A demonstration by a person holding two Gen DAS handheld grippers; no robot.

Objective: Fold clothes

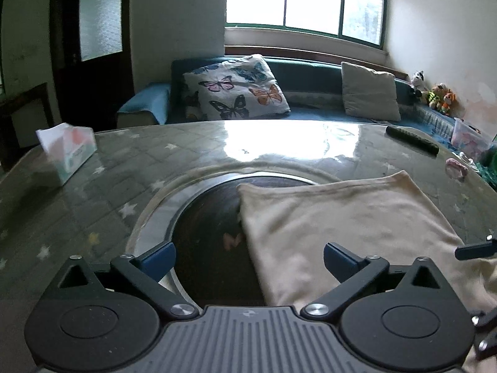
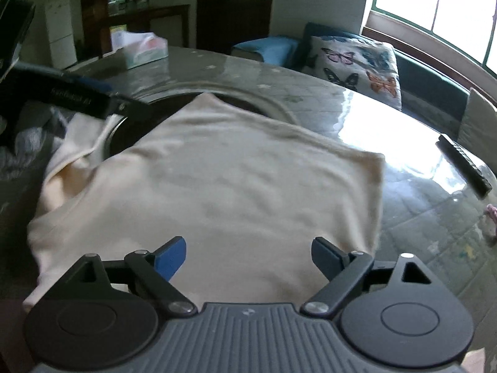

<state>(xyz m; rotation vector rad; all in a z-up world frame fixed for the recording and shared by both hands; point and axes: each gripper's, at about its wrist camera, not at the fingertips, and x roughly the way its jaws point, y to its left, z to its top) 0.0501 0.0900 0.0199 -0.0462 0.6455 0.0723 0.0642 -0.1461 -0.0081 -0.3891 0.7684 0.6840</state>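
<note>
A cream garment (image 1: 341,217) lies folded flat on the glass-topped table (image 1: 108,186), partly over the table's round dark inset (image 1: 211,217). My left gripper (image 1: 248,259) stands open above the garment's left edge, with nothing between its blue pads. A dark finger of the other gripper (image 1: 475,250) shows at the right edge. In the right wrist view the garment (image 2: 233,171) fills the middle, with a loose flap at its left. My right gripper (image 2: 248,256) is open just over its near edge and holds nothing. The left gripper (image 2: 77,93) reaches in from the upper left.
A tissue box (image 1: 66,150) stands at the table's far left and a black remote (image 1: 411,140) lies at its far right. A small pink item (image 1: 456,168) rests near the right rim. Grey cloth (image 2: 31,136) lies at the left. A sofa with a butterfly pillow (image 1: 236,90) is behind.
</note>
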